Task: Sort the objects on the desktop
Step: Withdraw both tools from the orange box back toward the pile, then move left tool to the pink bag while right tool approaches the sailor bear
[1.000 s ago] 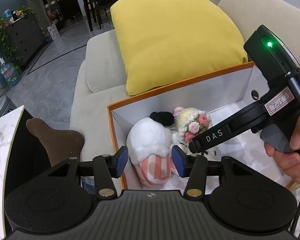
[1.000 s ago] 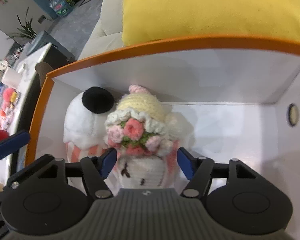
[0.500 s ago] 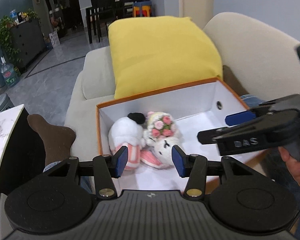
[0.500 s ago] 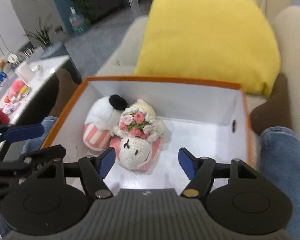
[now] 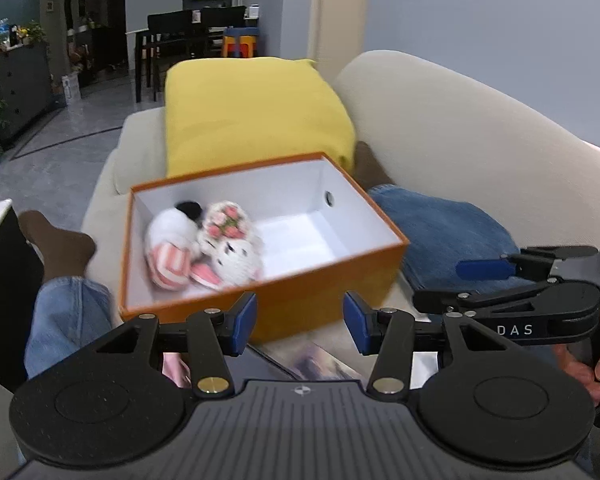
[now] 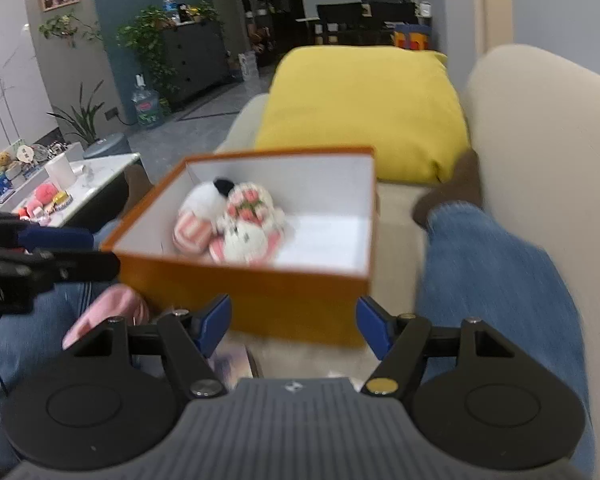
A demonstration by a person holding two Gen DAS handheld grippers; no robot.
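An orange box [image 5: 324,284] with a white inside sits on the sofa between the person's legs; it also shows in the right wrist view [image 6: 260,292]. Two plush toys lie in its left half: a white and pink striped one [image 5: 168,244] and a crocheted bunny with pink flowers [image 5: 232,248], also seen in the right wrist view [image 6: 248,228]. My left gripper [image 5: 299,322] is open and empty, just before the box's near wall. My right gripper [image 6: 294,326] is open and empty, also before the near wall; it shows at the right of the left wrist view [image 5: 488,270].
A yellow cushion [image 5: 252,116] lies behind the box on the beige sofa [image 5: 460,132]. The person's jeans legs [image 6: 496,272] flank the box. A marble side table [image 6: 72,188] with small toys stands at left. A pink item [image 6: 100,312] and a booklet [image 5: 316,360] lie near the grippers.
Both grippers have pulled back and up out of the box, staying open. The two plush toys remain in the box, now farther away.
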